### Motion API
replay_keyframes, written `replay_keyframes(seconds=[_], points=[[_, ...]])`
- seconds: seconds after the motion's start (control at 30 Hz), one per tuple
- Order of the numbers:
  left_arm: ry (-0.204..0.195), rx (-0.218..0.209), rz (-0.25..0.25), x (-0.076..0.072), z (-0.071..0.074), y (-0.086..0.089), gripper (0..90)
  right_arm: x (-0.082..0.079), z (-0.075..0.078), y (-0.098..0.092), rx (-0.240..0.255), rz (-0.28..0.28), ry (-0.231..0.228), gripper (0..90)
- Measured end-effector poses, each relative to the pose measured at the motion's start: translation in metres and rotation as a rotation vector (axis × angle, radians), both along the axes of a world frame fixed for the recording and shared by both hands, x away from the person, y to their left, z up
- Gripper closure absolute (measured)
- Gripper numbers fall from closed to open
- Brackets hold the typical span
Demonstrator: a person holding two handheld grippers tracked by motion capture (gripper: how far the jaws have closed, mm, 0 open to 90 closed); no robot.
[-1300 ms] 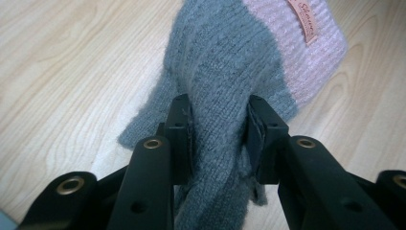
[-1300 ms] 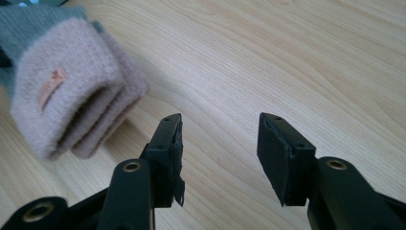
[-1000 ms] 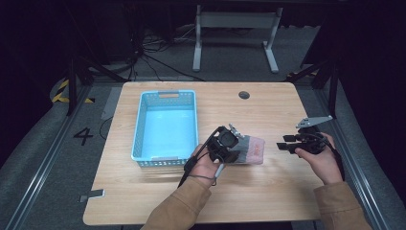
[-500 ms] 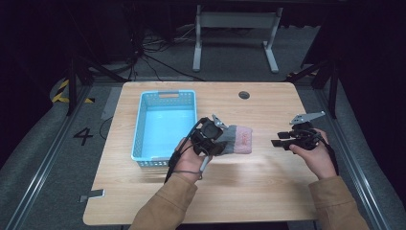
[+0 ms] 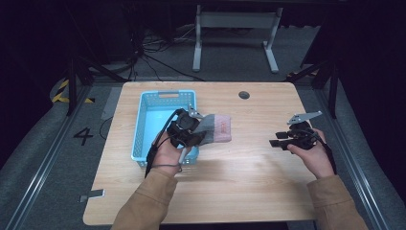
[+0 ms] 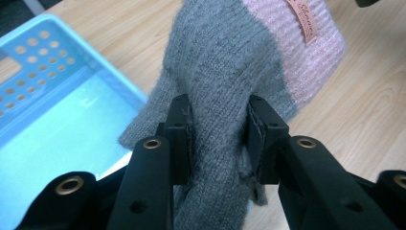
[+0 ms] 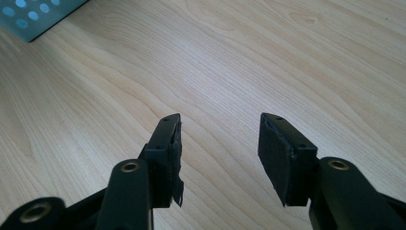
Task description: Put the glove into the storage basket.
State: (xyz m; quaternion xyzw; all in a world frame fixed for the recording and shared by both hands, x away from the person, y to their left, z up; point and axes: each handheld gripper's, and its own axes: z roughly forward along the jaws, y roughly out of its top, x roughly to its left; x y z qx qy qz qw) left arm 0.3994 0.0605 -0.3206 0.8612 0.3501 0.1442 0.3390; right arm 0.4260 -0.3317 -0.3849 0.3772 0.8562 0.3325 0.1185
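Note:
A knitted hat (image 5: 216,128), grey with a pink band and a small label, hangs from my left gripper (image 5: 198,125), lifted off the wood beside the right wall of the blue basket (image 5: 143,125). In the left gripper view both pads press into the grey knit (image 6: 218,96), so the left gripper (image 6: 218,127) is shut on the hat, with the basket (image 6: 57,124) below at the left. My right gripper (image 5: 274,142) hovers at the table's right side, jaws open and empty. In the right gripper view the right gripper (image 7: 219,129) has bare wood between its pads.
The blue perforated basket holds nothing that I can see. The wooden table (image 5: 249,177) has a dark round grommet (image 5: 244,95) near its far edge. A basket corner (image 7: 33,17) lies at the top left of the right gripper view. Dark floor and metal frames surround the table.
My left gripper has carried the hat left and upward, from the table's middle to the basket's right wall. The right gripper has stayed about where it was.

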Motion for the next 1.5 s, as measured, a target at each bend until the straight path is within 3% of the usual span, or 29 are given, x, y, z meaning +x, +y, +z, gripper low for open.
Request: replay_keyframes(seconds=[0.37, 0.63, 0.73, 0.93, 1.1, 1.5], points=[[-0.02, 0.013, 0.079, 0.014, 0.003, 0.038, 66.6, -0.006, -0.002, -0.007, -0.003, -0.022, 0.004, 51.6], [-0.012, 0.01, 0.122, 0.03, -0.003, 0.058, 66.5, -0.009, -0.003, -0.006, 0.003, -0.02, 0.009, 51.5], [-0.008, 0.029, 0.139, 0.036, -0.004, 0.064, 66.4, -0.009, -0.004, -0.007, 0.004, -0.023, 0.013, 51.5], [0.019, 0.059, 0.17, 0.051, -0.012, 0.078, 66.3, -0.011, -0.004, -0.009, 0.003, -0.028, 0.012, 51.4], [0.049, 0.102, 0.167, 0.062, -0.024, 0.084, 66.1, -0.011, -0.006, -0.01, -0.001, -0.03, 0.016, 51.2], [0.099, 0.109, 0.179, 0.076, -0.047, 0.089, 65.6, -0.011, -0.01, -0.007, -0.013, -0.018, 0.027, 50.7]])
